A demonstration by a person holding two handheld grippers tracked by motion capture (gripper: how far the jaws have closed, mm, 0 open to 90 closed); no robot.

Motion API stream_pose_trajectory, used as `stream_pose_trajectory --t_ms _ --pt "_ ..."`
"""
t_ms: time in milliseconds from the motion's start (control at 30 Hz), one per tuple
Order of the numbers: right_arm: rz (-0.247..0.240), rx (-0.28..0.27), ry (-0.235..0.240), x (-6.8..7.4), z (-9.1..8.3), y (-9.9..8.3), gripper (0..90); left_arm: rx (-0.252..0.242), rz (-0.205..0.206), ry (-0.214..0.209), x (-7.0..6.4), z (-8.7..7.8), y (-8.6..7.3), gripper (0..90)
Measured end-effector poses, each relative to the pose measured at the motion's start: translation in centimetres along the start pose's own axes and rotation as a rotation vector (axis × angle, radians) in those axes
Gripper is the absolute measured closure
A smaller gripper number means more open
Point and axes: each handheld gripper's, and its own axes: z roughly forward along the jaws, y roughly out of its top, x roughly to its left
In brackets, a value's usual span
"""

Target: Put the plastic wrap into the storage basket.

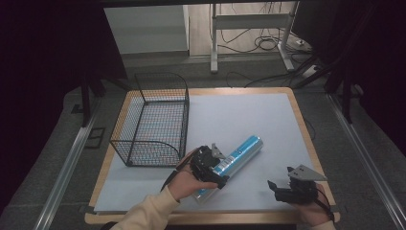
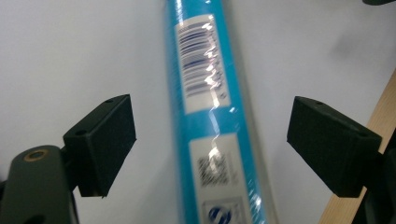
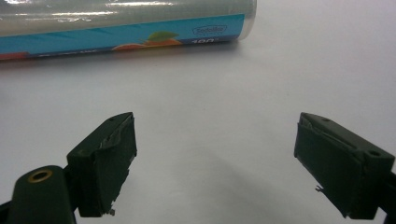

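Roll (image 1: pixel 238 155): blue-labelled cling-film tube, lying flat and diagonal on the table's (image 1: pixel 249 115) white mat, near the front edge
Left gripper (image 1: pixel 209 165): poised over the roll's near half; jaws spread wide, one each side of the tube, not touching it, apparently lined up to close across its width
Right gripper (image 1: pixel 282 184): low at the front right corner, well apart from the roll; jaws spread, holding nothing, seemingly idle
Wire basket (image 1: pixel 152 120): black mesh, standing at the mat's left side, a likely destination
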Motion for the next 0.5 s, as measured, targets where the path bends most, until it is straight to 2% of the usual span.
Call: stream_pose_trajectory --t_ms 133,400,500 --pt "-0.001 -0.002 0.001 0.0 -0.1 0.0 13.2 0.026 0.025 -0.001 -0.4 0.8 1.0 15.0" --pt "-0.001 -0.007 -0.002 -0.1 -0.1 0.0 13.2 0.068 0.022 -0.001 -0.4 2.1 2.5 15.1" --pt "-0.002 -0.005 -0.001 -0.1 -0.1 0.0 13.2 0.089 0.005 -0.004 -0.3 2.8 3.0 15.1"
